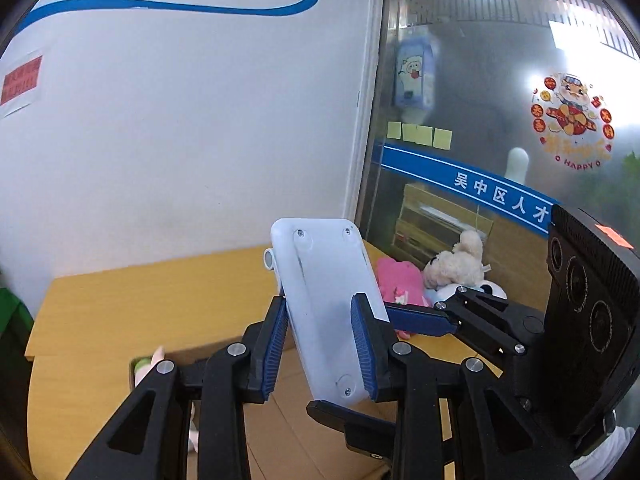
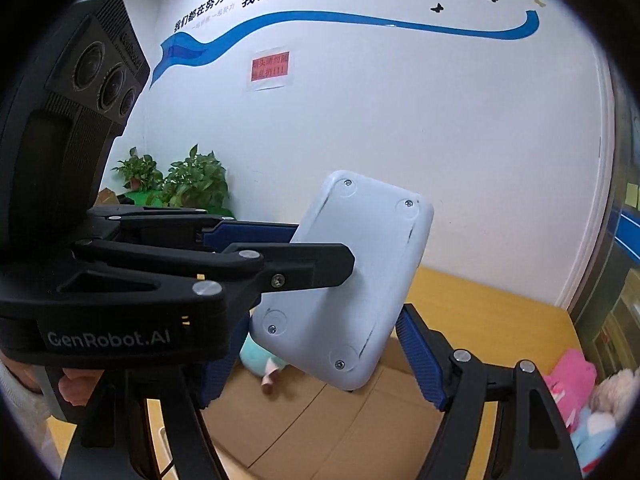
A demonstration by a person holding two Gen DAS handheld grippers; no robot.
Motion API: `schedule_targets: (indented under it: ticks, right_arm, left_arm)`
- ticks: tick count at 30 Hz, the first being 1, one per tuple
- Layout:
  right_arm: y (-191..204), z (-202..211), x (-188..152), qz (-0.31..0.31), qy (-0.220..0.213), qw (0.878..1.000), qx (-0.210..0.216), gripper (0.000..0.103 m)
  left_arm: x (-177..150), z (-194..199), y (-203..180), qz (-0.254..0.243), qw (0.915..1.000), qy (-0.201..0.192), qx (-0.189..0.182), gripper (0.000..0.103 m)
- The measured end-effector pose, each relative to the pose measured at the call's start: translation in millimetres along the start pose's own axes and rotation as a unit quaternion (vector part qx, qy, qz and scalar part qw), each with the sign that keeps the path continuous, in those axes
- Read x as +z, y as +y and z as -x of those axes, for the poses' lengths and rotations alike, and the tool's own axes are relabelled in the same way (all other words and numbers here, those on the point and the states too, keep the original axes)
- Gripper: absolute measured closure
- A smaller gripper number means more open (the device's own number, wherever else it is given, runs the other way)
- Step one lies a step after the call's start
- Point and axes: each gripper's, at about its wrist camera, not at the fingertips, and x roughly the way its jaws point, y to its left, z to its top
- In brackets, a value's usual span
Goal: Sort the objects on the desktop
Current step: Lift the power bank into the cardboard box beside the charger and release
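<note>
A white wall (image 2: 400, 128) with a blue ribbon decal filled the background above a yellow wooden desk (image 1: 160, 296), where an open cardboard box (image 2: 340, 432) sat below both tools. Held in the air over that box was a pale blue-white plastic device (image 1: 320, 300), a flat rounded slab with screws at its corners, tilted on end with its back toward the cameras. The left gripper (image 1: 320, 344) pinched the device by its narrow sides, both ribbed blue pads pressed against the casing. The right gripper (image 2: 324, 356) straddled the same device across its wider span; its far blue pad (image 2: 420, 356) stood at the device's edge, but whether it pressed on the casing could not be told. Plush toys lay at the desk's far corner by the glass partition: a pink one (image 1: 400, 284) beside a cream bear (image 1: 456, 264). A small pink-and-green toy (image 1: 146, 364) rested inside the box.
</note>
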Motion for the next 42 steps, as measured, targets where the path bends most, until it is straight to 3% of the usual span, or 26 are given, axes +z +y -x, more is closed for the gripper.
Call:
schedule_targets:
  ticks: [4,9,12,14,16,20,24,30,33,38,41,42]
  right_arm:
    - [-24,-29,19,0.011,0.024,1.0,-0.004,0.028]
    - [-64,-95,12,-0.016,0.078,0.997,0.017,0.028]
    - [-88,-140,-10,-0.043,0.112,0.992,0.025,0.029]
    - [-107,-170,-30,-0.067,0.136,0.988,0.017,0.049]
    - [-128,-198,-57,-0.097,0.167,0.981,0.016,0.057]
    - [-153,-252,-118,-0.152,0.227,0.961,0.042,0.057]
    - [-158,-270,-162,-0.193,0.26,0.945,0.048,0.057]
    - [-180,-289,-195,-0.228,0.298,0.926,0.048,0.057]
    - [-181,-289,-202,-0.243,0.293,0.924,0.046,0.057]
    - [-167,-289,-197,-0.224,0.289,0.931,0.016,0.057]
    - [-162,-263,-184,-0.221,0.265,0.938,0.001,0.054]
    - [-158,-244,-176,-0.212,0.248,0.945,-0.014,0.053]
  left_arm:
    - [20,-38,25,0.013,0.9996,0.021,-0.012,0.073]
    - [13,-112,64,0.051,0.996,0.072,-0.017,0.073]
    - [-10,-167,91,0.097,0.9876,0.12,-0.029,0.074]
    - [-33,-207,103,0.108,0.9813,0.157,-0.022,0.075]
    - [-56,-237,116,0.125,0.9743,0.185,-0.027,0.077]
    - [-108,-297,140,0.174,0.9531,0.245,-0.034,0.078]
    - [-141,-332,139,0.176,0.9436,0.279,-0.026,0.078]
    - [-164,-362,136,0.186,0.9284,0.321,-0.017,0.077]
    - [-166,-369,142,0.211,0.9226,0.323,-0.017,0.077]
    - [-159,-360,135,0.193,0.9278,0.319,-0.008,0.076]
    - [-134,-328,125,0.164,0.947,0.276,-0.001,0.076]
    - [-123,-306,119,0.145,0.9568,0.252,0.009,0.073]
